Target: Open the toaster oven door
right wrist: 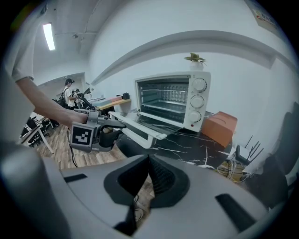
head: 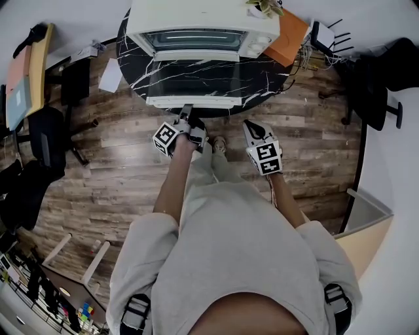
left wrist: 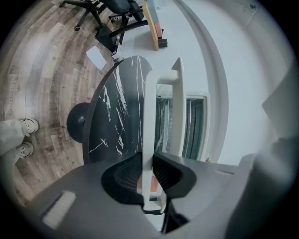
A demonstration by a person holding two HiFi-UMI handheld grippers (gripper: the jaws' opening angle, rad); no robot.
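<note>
A white toaster oven stands on a round black marble table. Its glass door lies folded down flat toward me, and the racks inside show in the right gripper view. My left gripper is at the door's front edge, shut on the white bar handle, which runs straight out between its pads. My right gripper hangs over the floor, to the right of the left one and short of the table. Its jaws meet with nothing between them.
An orange box sits on the table right of the oven, with a small plant on top of the oven. A router and cables lie at the right. Office chairs stand at the left. Wooden floor is under my feet.
</note>
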